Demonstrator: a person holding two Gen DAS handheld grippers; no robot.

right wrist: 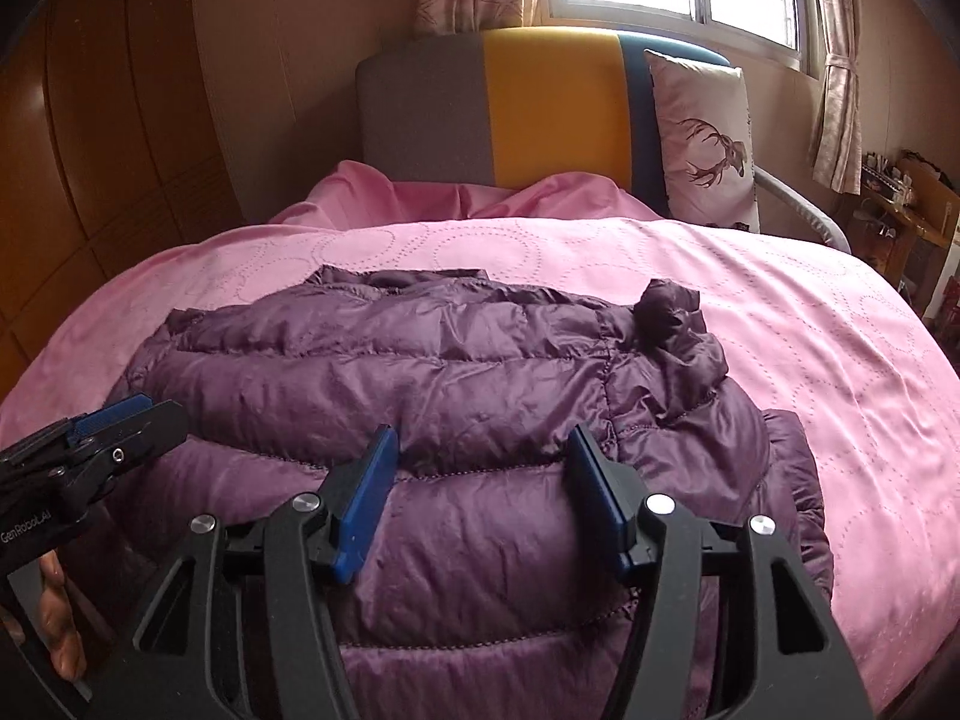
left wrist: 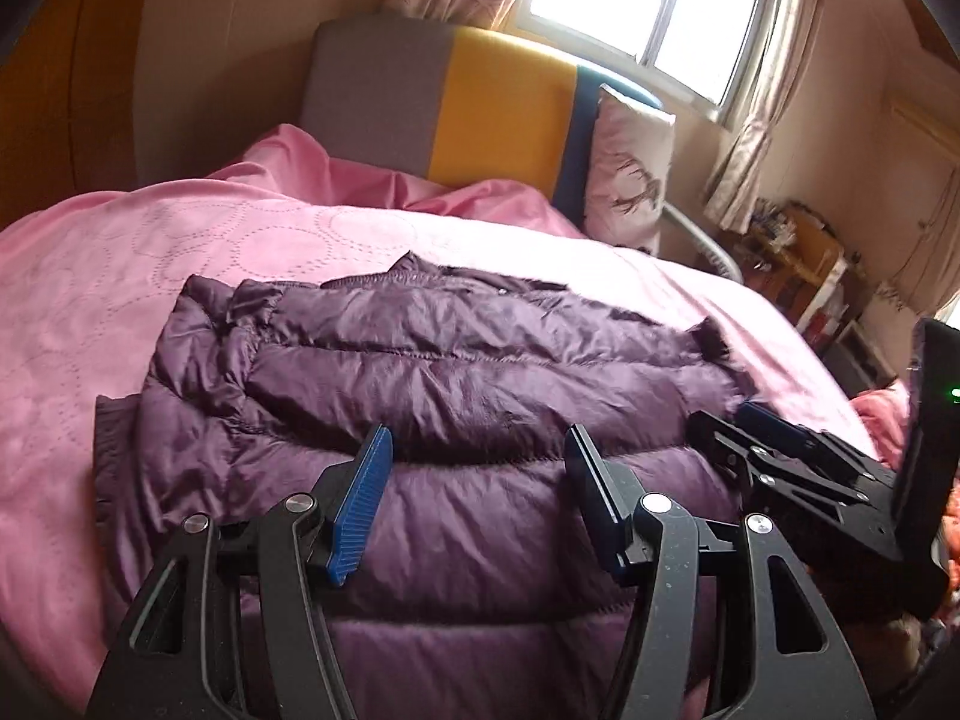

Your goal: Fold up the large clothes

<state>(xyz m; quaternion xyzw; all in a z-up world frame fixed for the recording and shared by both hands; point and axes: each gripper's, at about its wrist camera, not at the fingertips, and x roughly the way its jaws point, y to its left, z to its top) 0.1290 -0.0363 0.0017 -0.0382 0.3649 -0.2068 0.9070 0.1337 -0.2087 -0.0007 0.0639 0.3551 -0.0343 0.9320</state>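
Purple puffer jacket (left wrist: 420, 396) lies folded flat on the pink bedspread (left wrist: 120, 276), toward its near end, well short of the grey-yellow-blue headboard (left wrist: 444, 102). Left gripper (left wrist: 477, 450) hovers over jacket's near-left part, jaws spread, nothing between them. Right gripper (right wrist: 483, 450) just beside it over jacket's near-right part, jaws spread, empty too. Deer-print pillow (right wrist: 708, 138) leans on headboard's right end.

Daylight pours in from the window (left wrist: 648, 6) ahead of me and blows it out to pure white. The pink bedspread (right wrist: 810, 324) glows softly, the corners go dark, straight lines bow at the edges, and the far shelves (left wrist: 798, 264) look smeared.
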